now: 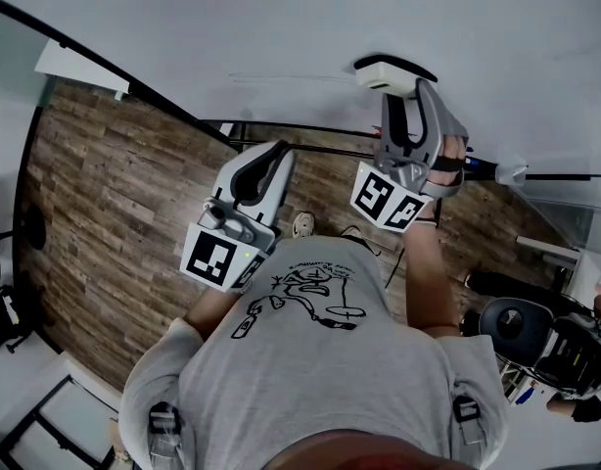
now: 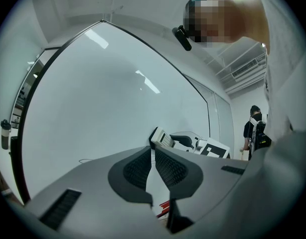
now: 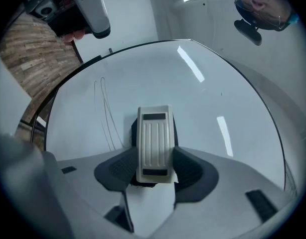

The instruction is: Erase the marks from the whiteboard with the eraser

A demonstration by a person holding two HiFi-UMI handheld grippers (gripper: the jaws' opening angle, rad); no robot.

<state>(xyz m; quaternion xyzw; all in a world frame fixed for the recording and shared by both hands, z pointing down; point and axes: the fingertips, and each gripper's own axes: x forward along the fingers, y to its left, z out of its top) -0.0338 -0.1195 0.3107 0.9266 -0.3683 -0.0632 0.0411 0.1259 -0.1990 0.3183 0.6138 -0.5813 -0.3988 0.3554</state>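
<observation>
Grey right gripper: we find its jaws pinching the ribbed white eraser, which lies flat on the whiteboard.
Marks: thin faint lines just left of the eraser, clearest in the right gripper view.
Black frame: well apart from the eraser, with open board all round.
Left gripper: pads pressed together, nothing between them.

Person: light grey short-sleeved T-shirt with a black line-drawn print on the front. On either side of the print, at each shoulder, is a dark strap with a buckle.

Left gripper and right gripper, beyond the print: pale grey moulded shells and dark textured jaw pads. Each carries a white cube with black square markers.
</observation>
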